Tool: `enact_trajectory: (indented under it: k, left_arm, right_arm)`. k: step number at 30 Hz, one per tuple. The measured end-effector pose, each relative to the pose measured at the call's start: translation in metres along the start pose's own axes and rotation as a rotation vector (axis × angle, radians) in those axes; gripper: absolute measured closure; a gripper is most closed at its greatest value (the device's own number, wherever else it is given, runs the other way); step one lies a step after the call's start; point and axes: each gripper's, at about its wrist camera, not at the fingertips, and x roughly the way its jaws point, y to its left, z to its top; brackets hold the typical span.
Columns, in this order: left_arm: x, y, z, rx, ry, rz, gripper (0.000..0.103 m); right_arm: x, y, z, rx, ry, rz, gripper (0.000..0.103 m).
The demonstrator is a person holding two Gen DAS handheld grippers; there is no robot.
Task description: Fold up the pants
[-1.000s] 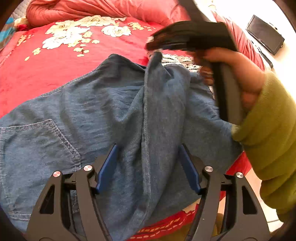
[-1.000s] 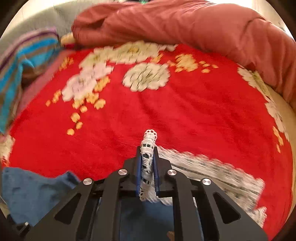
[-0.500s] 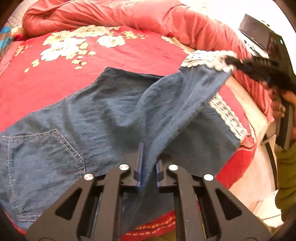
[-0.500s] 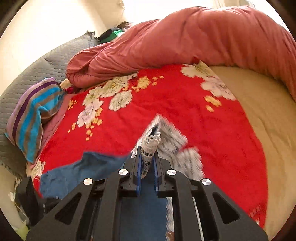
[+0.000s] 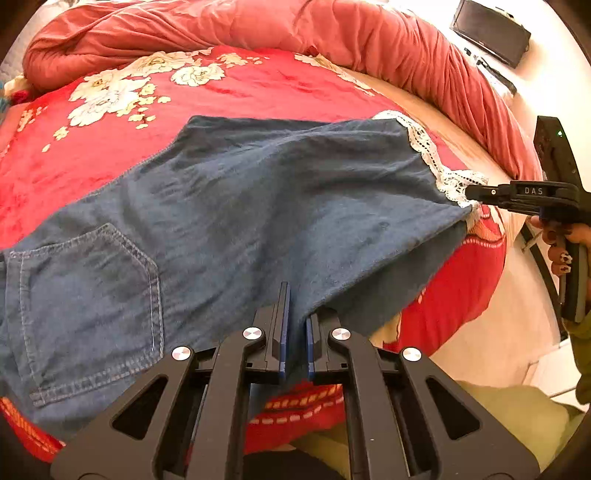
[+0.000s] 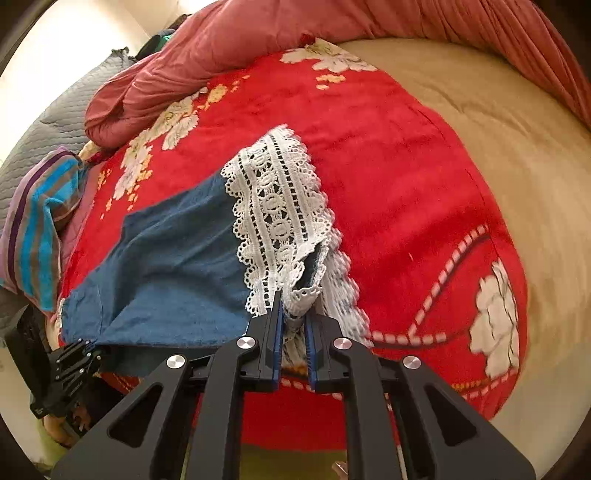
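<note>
We are pinching the blue denim pants point(image 5: 258, 206) with the left tool point(image 5: 295, 332); the right tool point(image 6: 293, 321) is clamping their white lace hem point(image 6: 277, 206).

bed point(image 6: 517, 155) | red floral blanket point(image 5: 229, 92) | denim pants point(image 5: 240, 206) | pink duvet point(image 5: 332, 29)

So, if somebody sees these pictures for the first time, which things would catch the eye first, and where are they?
Probably the blue denim pants, spread across the middle of the bright red flowered blanket. Next, the white lace hem at the leg's end, pinched by the right hand-held gripper, while the left hand-held gripper is shut on the denim edge nearest its camera. Behind, a bunched pink-red quilt lines the far side of the bed.
</note>
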Motion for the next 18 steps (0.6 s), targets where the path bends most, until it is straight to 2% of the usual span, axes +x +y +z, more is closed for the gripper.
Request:
enact_trajectory:
  k: [4,8,10,11,12,14,16,18]
  left_arm:
    - [-0.003,-0.006,-0.006,0.030,0.007,-0.002,0.102]
    - [0.005,-0.006,-0.009,0.031,0.039,0.007,0.102]
    - [0.005,-0.006,-0.009,0.031,0.040,0.007,0.102]
    - [0.005,-0.006,-0.009,0.031,0.041,0.005,0.102]
    - [0.005,-0.006,-0.009,0.031,0.043,0.004,0.102]
    - [0.005,-0.007,-0.010,0.029,0.046,0.002,0.102]
    - [0.004,-0.006,-0.011,0.026,0.047,-0.002,0.102]
    - [0.005,-0.005,-0.012,0.022,0.054,-0.002,0.101]
  right_arm:
    - [-0.009,-0.003,-0.005,-0.005,-0.006,-0.008,0.094]
    - [0.003,-0.011,-0.008,-0.005,0.023,-0.032,0.093]
    - [0.005,-0.010,-0.010,-0.018,0.024,-0.043,0.092]
    - [0.002,-0.010,-0.009,-0.016,0.024,-0.044,0.087]
    - [-0.002,-0.010,-0.007,-0.013,0.013,-0.056,0.076]
    - [-0.018,-0.007,-0.002,-0.039,-0.047,-0.111,0.069]
    - [-0.032,0.001,0.002,-0.091,-0.119,-0.161,0.069]
    - [-0.037,0.017,0.004,-0.182,-0.160,-0.166,0.069]
